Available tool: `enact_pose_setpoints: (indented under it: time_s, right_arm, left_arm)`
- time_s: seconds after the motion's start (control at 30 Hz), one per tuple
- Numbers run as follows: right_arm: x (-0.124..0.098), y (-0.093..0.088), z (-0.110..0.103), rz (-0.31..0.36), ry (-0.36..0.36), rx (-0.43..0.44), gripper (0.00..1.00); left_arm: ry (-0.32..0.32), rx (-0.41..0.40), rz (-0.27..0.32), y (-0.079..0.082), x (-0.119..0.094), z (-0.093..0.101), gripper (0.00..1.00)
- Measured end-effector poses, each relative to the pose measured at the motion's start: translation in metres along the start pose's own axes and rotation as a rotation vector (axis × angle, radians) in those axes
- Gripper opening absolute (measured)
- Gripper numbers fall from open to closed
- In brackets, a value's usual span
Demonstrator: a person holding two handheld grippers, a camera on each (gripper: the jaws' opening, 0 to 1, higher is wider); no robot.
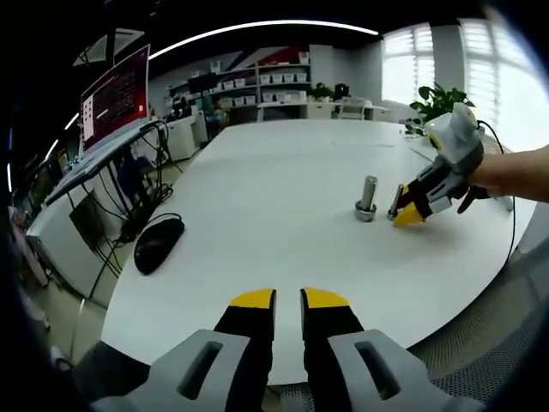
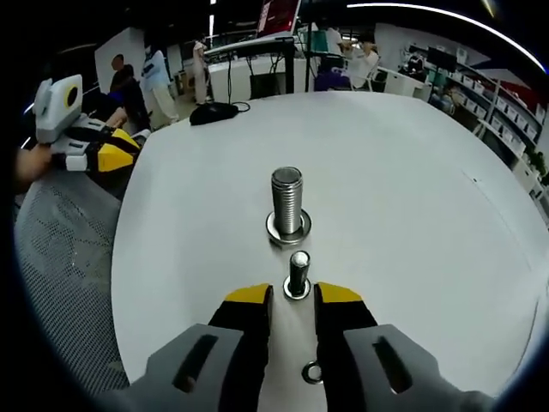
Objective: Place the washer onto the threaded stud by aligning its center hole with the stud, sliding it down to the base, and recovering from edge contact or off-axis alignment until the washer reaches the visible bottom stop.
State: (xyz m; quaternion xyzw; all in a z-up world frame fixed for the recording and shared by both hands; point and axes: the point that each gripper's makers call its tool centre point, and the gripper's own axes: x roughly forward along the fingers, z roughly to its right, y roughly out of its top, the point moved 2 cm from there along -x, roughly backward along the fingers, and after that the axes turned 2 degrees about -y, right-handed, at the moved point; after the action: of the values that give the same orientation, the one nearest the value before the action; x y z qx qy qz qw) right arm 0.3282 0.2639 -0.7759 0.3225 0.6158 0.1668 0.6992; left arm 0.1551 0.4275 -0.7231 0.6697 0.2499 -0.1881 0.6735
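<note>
A large threaded stud [image 2: 287, 199] stands upright mid-table with a washer [image 2: 287, 230] around its base. Just in front of it stands a smaller stud [image 2: 298, 273] on its own base ring. My right gripper [image 2: 294, 296] is open, its yellow fingertips [image 2: 250, 295] on either side of the small stud and not touching it. A small loose washer [image 2: 310, 372] lies flat on the table further back between its fingers. In the left gripper view the right gripper [image 1: 400, 209] sits low beside the large stud [image 1: 367, 196]. My left gripper [image 1: 288, 299] hovers near the table's edge, narrowly open, holding nothing.
A black computer mouse [image 1: 159, 242] lies at the table's left edge, with a monitor [image 1: 114, 96] and cables beyond. A mesh chair [image 2: 64, 275] stands at the table's edge under the left gripper [image 2: 107, 153]. People stand by desks in the background.
</note>
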Motion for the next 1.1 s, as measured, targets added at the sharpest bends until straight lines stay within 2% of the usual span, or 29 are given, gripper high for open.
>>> enact_pose_setpoints:
  time_s: [0.13,0.33,0.6,1.1]
  right_arm:
    - [0.002,0.0,0.001,-0.006,0.001,-0.007,0.16]
    - [-0.005,-0.003,0.006,0.002,-0.014,-0.003,0.2]
    - [-0.018,-0.02,0.01,-0.015,-0.015,0.004,0.26]
    - [-0.034,-0.042,0.013,-0.04,-0.024,0.026,0.24]
  left_arm:
    - [0.0,0.001,-0.001,0.0,0.0,0.0,0.09]
    - [0.0,0.001,0.0,0.0,0.0,0.0,0.09]
    - [-0.002,0.002,0.0,0.0,0.0,0.0,0.09]
    - [-0.004,0.004,-0.003,0.0,0.0,0.001,0.09]
